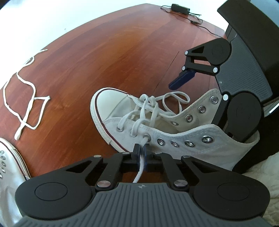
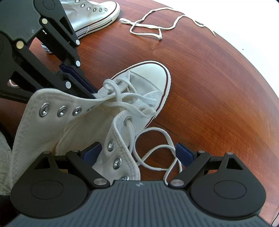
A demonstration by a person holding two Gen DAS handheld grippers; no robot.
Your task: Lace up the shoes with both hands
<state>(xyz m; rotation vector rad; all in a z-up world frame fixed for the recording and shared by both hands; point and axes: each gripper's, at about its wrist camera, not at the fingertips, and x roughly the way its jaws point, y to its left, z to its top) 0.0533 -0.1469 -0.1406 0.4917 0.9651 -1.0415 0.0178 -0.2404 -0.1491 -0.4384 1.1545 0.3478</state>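
Note:
A white high-top shoe (image 1: 122, 111) lies on the wooden table (image 1: 104, 52) with its toe pointing away, laced through the lower eyelets only. My left gripper (image 1: 141, 155) is shut on the lace end (image 1: 139, 172) just below the eyelet (image 1: 146, 137) it comes out of. In the right wrist view my left gripper (image 2: 85, 85) presses against the shoe's far side. My right gripper (image 2: 137, 153) stands open around the near eyelet flap (image 2: 120, 157) and a loose lace loop (image 2: 157, 148), pressing on neither. One blue finger (image 1: 181, 79) of it hovers over the shoe.
A second white shoe (image 2: 90, 15) stands beyond my left gripper. Beside it a loose white lace (image 2: 148, 28) sprawls over the table. A black power adapter with its cable (image 1: 179, 7) lies at the far edge. White fluffy cloth (image 1: 265, 171) sits near the shoe's heel.

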